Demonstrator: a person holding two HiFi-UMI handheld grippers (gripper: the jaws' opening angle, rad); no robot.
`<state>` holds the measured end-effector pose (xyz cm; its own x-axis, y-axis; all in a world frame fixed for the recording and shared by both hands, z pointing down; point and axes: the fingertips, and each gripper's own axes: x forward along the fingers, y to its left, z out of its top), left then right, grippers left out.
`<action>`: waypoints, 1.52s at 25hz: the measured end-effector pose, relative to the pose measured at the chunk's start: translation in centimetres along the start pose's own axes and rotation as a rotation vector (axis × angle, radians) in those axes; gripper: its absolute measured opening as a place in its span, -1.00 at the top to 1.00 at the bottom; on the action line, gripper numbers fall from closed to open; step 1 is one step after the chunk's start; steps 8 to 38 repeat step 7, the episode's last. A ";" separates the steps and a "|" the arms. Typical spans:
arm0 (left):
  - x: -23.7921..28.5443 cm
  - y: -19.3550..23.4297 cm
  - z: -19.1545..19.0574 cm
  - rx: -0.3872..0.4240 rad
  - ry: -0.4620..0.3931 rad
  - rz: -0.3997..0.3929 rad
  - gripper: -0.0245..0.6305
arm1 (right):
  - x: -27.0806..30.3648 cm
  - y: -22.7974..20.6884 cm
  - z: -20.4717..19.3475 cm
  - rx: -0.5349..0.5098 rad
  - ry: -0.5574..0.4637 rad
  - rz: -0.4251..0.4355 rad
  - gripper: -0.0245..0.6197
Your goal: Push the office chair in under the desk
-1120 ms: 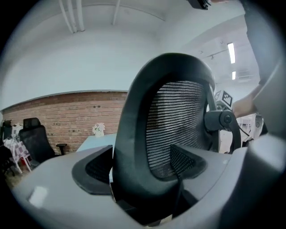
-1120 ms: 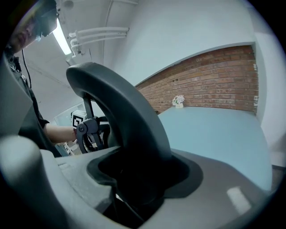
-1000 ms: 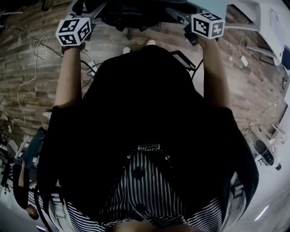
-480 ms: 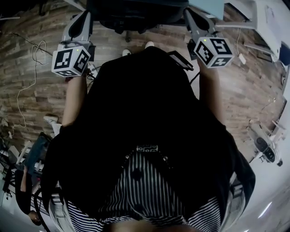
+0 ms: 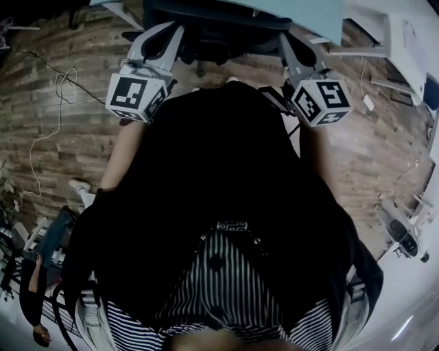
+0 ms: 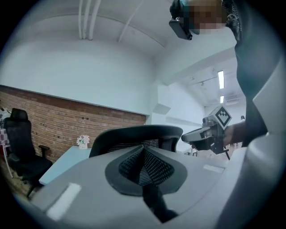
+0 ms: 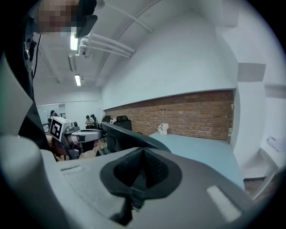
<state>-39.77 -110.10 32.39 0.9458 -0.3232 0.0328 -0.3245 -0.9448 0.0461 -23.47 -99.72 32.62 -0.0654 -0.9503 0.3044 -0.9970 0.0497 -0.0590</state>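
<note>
Comparing with a second ago, we see both marker cubes [image 5: 137, 96] larger and lower in the head view, with the arms drawn back from the office chair [image 5: 206, 31]. Left gripper [image 5: 164, 31] and right gripper [image 5: 285, 40]: grey moulded shells whose ribbed black pads are pressed together, with nothing between them. Office chair: black, with a curved plastic backrest rim over mesh. It stands just beyond both sets of tips and between them; we cannot tell whether they touch it. Desk [image 5: 312, 10]: smooth pale blue top, beyond the chair, which sits partly beneath its near edge. A red-brown brick wall [image 6: 67, 120] stands behind the desk, and a plank-patterned floor [image 5: 48, 137] lies below the grippers.
</note>
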 end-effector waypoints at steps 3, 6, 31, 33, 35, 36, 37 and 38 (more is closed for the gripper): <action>0.2 -0.1 -0.2 0.001 0.002 -0.006 0.91 | -0.1 -0.5 -0.3 0.010 0.005 0.003 0.92; 0.3 0.5 -0.4 0.004 0.009 -0.012 0.91 | 0.2 -1.0 -0.4 0.024 0.011 -0.001 0.92; 0.3 0.7 -0.6 0.004 0.012 -0.014 0.91 | 0.4 -1.1 -0.5 0.027 0.013 -0.003 0.92; 0.3 0.7 -0.6 0.004 0.012 -0.014 0.91 | 0.4 -1.1 -0.5 0.027 0.013 -0.003 0.92; 0.3 0.7 -0.6 0.004 0.012 -0.014 0.91 | 0.4 -1.1 -0.5 0.027 0.013 -0.003 0.92; 0.3 0.7 -0.6 0.004 0.012 -0.014 0.91 | 0.4 -1.1 -0.5 0.027 0.013 -0.003 0.92; 0.3 0.7 -0.6 0.004 0.012 -0.014 0.91 | 0.4 -1.1 -0.5 0.027 0.013 -0.003 0.92; 0.3 0.7 -0.6 0.004 0.012 -0.014 0.91 | 0.4 -1.1 -0.5 0.027 0.013 -0.003 0.92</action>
